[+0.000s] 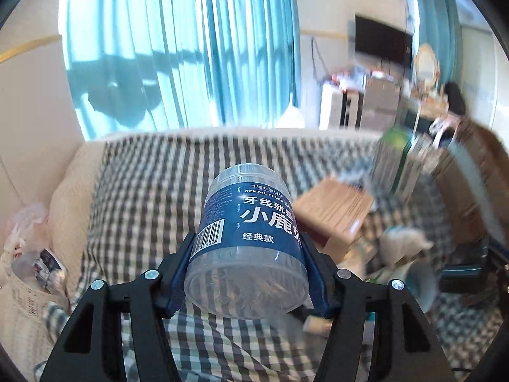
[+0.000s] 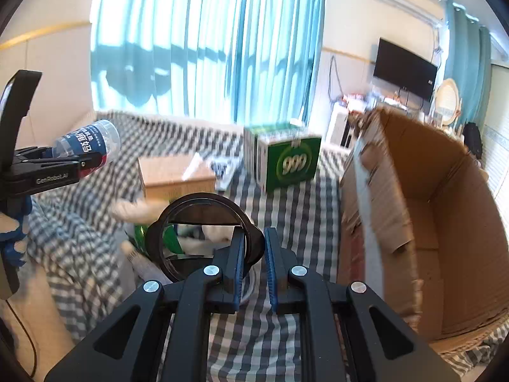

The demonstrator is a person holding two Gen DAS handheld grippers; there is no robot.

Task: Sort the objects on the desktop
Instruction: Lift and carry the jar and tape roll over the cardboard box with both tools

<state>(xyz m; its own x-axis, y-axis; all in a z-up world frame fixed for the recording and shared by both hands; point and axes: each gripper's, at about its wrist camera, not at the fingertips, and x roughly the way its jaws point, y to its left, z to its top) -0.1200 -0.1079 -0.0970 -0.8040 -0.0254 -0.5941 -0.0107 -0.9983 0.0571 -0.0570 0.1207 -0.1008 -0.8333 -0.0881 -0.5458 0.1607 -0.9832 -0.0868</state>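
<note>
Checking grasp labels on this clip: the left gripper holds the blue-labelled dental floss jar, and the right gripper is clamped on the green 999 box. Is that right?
Not quite. The left gripper does hold the dental floss jar, but the right gripper is clamped on the rim of a black ring, not the green 999 box. The right wrist view shows that box standing apart on the checked cloth, farther back.

Cardboard box right of carton

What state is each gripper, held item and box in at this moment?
left gripper: shut on the floss jar.
floss jar: held off the bed, lid on.
right gripper: shut on the black ring.
black ring: gripped by its rim, lifted.
cardboard box: open, flaps up.
green box: upright, closed.
</note>
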